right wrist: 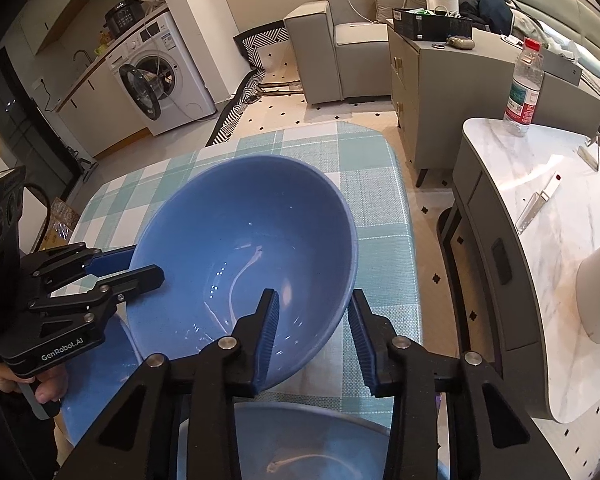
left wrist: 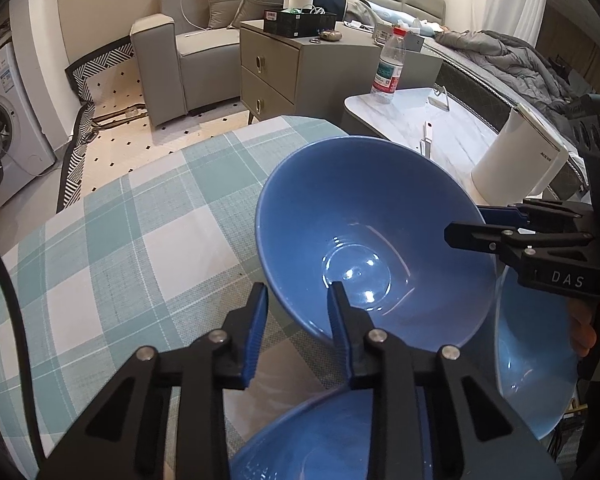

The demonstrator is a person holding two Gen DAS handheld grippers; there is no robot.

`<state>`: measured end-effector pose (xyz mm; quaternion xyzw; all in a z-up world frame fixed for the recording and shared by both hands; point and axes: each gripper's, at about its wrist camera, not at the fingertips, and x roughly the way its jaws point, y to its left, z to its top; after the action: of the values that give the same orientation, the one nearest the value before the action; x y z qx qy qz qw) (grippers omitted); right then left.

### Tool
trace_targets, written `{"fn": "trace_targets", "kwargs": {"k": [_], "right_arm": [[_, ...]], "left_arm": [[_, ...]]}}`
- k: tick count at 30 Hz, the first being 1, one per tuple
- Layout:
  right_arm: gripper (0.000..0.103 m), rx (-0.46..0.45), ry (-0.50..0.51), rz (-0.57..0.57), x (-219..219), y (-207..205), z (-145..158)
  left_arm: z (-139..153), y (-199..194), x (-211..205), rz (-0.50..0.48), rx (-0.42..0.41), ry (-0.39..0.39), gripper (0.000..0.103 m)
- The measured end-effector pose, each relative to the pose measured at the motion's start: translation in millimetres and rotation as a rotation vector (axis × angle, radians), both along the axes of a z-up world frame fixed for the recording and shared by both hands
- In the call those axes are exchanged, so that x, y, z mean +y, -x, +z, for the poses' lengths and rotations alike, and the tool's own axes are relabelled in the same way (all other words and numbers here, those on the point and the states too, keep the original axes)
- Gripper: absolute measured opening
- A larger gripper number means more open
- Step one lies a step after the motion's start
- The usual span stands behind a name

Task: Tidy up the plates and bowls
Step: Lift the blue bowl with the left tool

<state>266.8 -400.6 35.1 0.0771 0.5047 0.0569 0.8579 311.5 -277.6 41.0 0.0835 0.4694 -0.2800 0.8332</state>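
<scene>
A large blue bowl is tilted above the checked tablecloth, held by its rim from two sides. My left gripper is shut on the rim, one finger inside the bowl and one outside. My right gripper is shut on the opposite rim the same way. A second blue bowl sits below, close to the cameras. A third blue bowl lies beside it, partly hidden by a gripper and a hand.
A marble-topped side table stands to the right with a water bottle, a white appliance and small tools. Beyond the table are a grey nightstand, a sofa and a washing machine.
</scene>
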Motion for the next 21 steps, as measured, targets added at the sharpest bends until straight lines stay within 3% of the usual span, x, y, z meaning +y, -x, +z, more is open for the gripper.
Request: {"fn": "trace_targets", "kwargs": {"k": [7, 21], "right_arm": [[0.030, -0.009, 0.013, 0.002, 0.7, 2.5, -0.2], [0.030, -0.026, 0.021, 0.005, 2.5, 3.8, 0.4]], "left_arm": [[-0.3, -2.3, -2.5, -0.001, 0.002, -0.008, 0.024], [0.1, -1.7, -4.2, 0.009, -0.015, -0.025, 0.023]]}}
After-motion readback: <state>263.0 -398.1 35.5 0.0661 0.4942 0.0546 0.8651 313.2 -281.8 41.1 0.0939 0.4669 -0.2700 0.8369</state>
